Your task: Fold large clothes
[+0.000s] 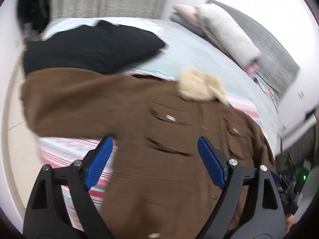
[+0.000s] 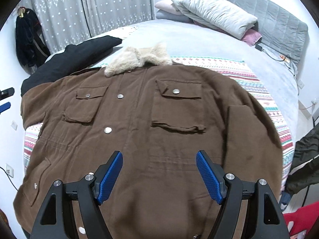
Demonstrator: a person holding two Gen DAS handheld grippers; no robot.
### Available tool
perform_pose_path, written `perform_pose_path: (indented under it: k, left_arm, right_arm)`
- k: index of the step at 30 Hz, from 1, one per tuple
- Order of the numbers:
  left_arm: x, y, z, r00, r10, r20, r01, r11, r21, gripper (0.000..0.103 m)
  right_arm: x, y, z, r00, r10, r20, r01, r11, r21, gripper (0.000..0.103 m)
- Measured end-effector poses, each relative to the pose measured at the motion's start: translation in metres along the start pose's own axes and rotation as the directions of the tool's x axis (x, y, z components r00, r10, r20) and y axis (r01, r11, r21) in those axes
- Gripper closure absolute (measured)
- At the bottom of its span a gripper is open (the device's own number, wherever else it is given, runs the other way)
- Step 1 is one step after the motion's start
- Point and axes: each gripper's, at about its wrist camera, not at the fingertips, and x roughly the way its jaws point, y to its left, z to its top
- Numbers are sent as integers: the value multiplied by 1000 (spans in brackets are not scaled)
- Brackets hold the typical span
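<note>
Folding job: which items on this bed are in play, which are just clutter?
In play: brown jacket with cream fleece collar, left claw, right claw, both open and empty.

Clutter: black garment, folded duvet, hanging dark clothes, patterned blanket.

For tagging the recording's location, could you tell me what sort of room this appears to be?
Most likely a home bedroom: the brown coat lies spread on a bed with a padded grey headboard, folded bedding stacked at its head, and curtains behind.

Bare bed (image 2: 199,37) lies open beyond the brown coat (image 2: 139,119); black garment (image 2: 75,59) crowds its left
</note>
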Motion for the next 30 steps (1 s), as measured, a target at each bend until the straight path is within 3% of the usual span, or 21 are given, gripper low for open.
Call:
perform_pose_path:
  k: [5,11,15,19,23,24,25,26,27,28,30]
  left_arm:
    - [39,-53,-29,994,-62,-86,67,996,52,16]
    - [99,-71,-60,990,-71,-119,77,996,50,16]
    - [118,-75,-76,990,-67,-126,82,989,119,16]
    - [122,-83,-77,996,-21,-86,38,980,196,16]
    - [125,-79,-79,996,-25,-84,43,976,216,16]
    - [127,-77,-78,995,-29,-94,48,978,201,16]
    - [130,-74,-78,994,-32,-104,51,981,187,16]
    - [133,-72,-77,993,-32,-110,52,983,179,16]
    - [135,-70,-77,993,-33,-115,52,984,169,16]
    - [136,-67,-76,992,-35,-118,54,986,156,16]
    - [138,-62,-75,992,-41,-122,57,989,134,16]
  right_arm:
    - [-6,-24,-1,999,-50,13,50,999,19,26]
    - [0,-79,-3,994,-111,-19,113,987,117,26]
    - [15,-128,-4,985,-140,-97,151,981,123,26]
    - [38,-183,7,947,-242,-213,265,960,89,26]
    - [77,-236,10,922,-167,-350,232,960,155,29]
    - [88,-244,8,917,-112,-382,195,963,186,48]
    - [97,-250,6,914,-27,-404,127,966,223,85]
    - [106,-254,5,905,59,-421,60,963,262,99]
    - [109,-255,6,899,84,-430,40,962,271,99]
    - [110,-253,11,897,37,-441,68,974,218,100]
    - [106,-245,30,875,-170,-454,211,977,40,100]
